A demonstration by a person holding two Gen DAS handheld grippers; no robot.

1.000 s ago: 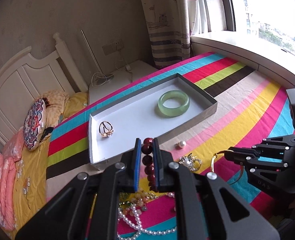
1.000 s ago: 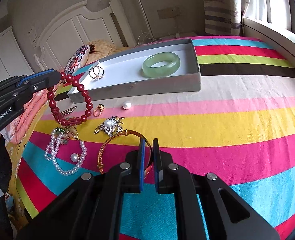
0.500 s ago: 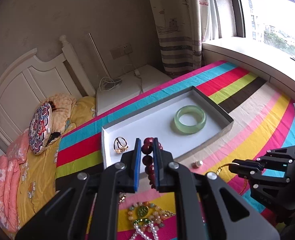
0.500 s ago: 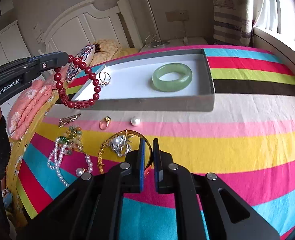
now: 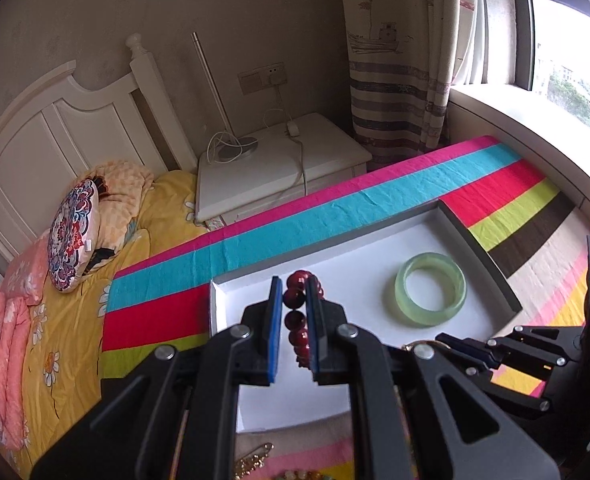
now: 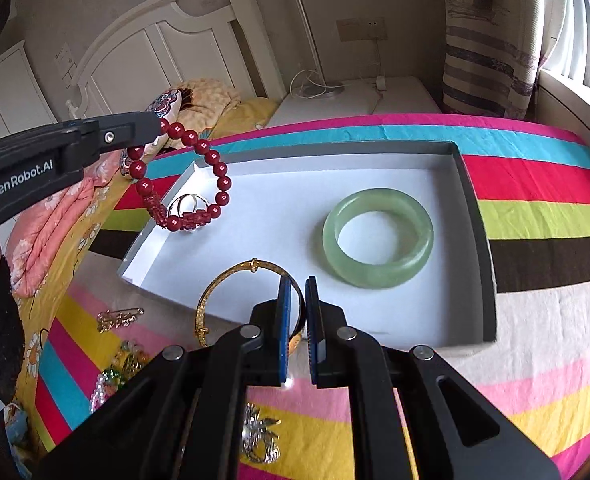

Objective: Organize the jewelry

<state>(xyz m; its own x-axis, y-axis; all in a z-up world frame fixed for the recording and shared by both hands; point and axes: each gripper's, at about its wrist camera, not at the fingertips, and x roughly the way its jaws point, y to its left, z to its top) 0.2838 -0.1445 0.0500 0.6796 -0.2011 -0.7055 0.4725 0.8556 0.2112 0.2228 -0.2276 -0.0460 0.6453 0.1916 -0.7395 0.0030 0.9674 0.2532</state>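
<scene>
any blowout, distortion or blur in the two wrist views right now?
Left wrist: window blown out at upper right, strong fisheye bend on the headboard, dark corner vignette. Right wrist: window edge overexposed, green bangle and red bead bracelet sharp, no motion blur.

In the left wrist view the left claw (image 5: 295,300) hides most of the red bead bracelet (image 5: 298,322) and the ring in the tray (image 5: 479,256). The gold bangle (image 6: 231,280) runs behind the right claw (image 6: 298,304) pads. Beads (image 6: 113,376) at the bed's lower edge are partly covered and too small to identify. The brooch (image 6: 261,436) sits half behind the claw body.
</scene>
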